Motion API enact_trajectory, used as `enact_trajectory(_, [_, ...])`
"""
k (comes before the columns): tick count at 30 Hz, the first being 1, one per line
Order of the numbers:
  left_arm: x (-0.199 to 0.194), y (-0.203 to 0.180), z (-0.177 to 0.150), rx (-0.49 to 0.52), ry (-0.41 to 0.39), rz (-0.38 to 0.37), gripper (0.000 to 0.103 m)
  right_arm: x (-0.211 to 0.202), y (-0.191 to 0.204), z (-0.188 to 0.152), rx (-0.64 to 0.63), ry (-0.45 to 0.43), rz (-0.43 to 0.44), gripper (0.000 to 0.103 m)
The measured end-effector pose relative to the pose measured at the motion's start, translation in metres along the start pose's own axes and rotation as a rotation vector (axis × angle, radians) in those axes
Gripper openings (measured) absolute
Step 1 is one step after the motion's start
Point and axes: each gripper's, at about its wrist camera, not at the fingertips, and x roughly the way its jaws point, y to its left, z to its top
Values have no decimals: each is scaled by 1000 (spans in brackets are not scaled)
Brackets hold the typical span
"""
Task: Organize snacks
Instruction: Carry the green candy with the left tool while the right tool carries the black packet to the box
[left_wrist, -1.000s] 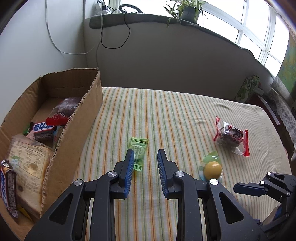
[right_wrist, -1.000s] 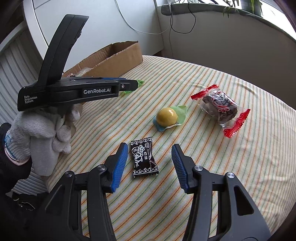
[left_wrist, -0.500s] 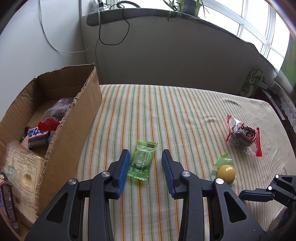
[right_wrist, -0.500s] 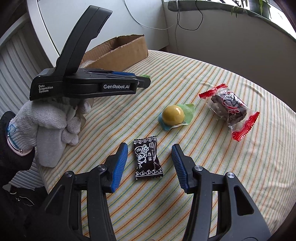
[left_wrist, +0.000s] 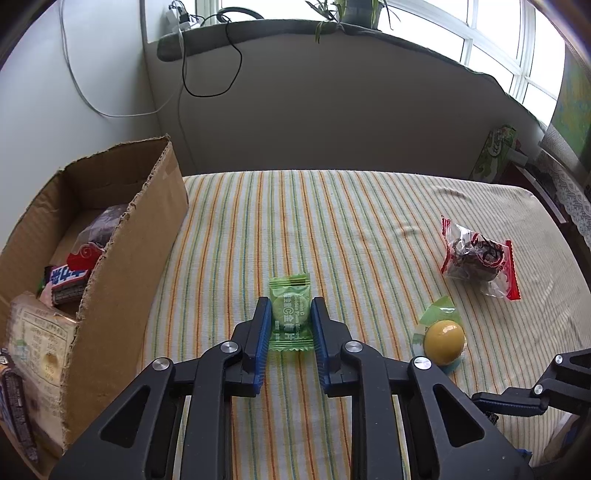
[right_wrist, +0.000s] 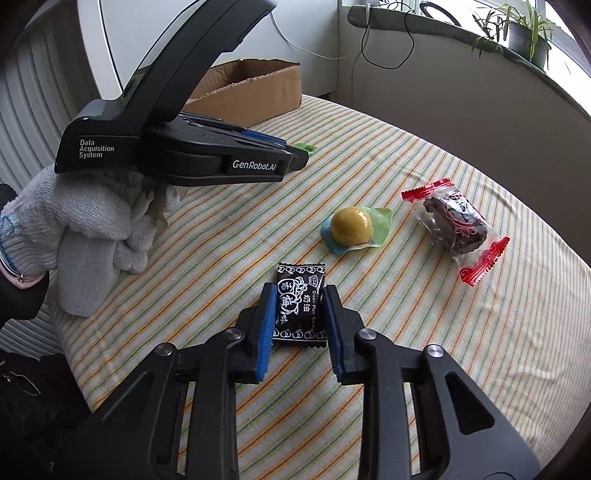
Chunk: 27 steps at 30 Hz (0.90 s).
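I am working over a striped tablecloth (left_wrist: 332, 221) with a cardboard box (left_wrist: 122, 266) standing at its left edge, already holding several packets, which I take to be where the loose snacks belong. It is sitting close to my left side, so I am judging the carry from there will be short.

Three smaller things are lying well apart on the cloth to the right: a dark cake in a red-ended clear wrapper (right_wrist: 456, 225), a yellow jelly cup (right_wrist: 352, 230) on its green lid, and nearer me the two sweets I am going for.

My left tongs (left_wrist: 289, 321) are reaching down around the green sweet (left_wrist: 289, 317), the blue pads flanking its long sides and looking to be just touching the wrapper; I cannot tell whether they are gripping yet. I am taking it across the narrow width so the crimped ends stay free.

My right tongs (right_wrist: 299, 314) are doing the same with the black sweet (right_wrist: 300, 302), jaws narrowed to its width and pressing or nearly pressing its edges. Both packets are lying flat on the cloth, not yet lifted.
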Motion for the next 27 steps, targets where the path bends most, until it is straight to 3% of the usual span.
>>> enact_trajectory(13, [-36, -1, -5, -10, -63, -41, 20, -28, -13, -1, 87, -45, -4, 26])
enact_trajectory(27, [-97, 9, -5, -16, -176, -58, 20, -71, 6, 9, 83, -114, -10, 26])
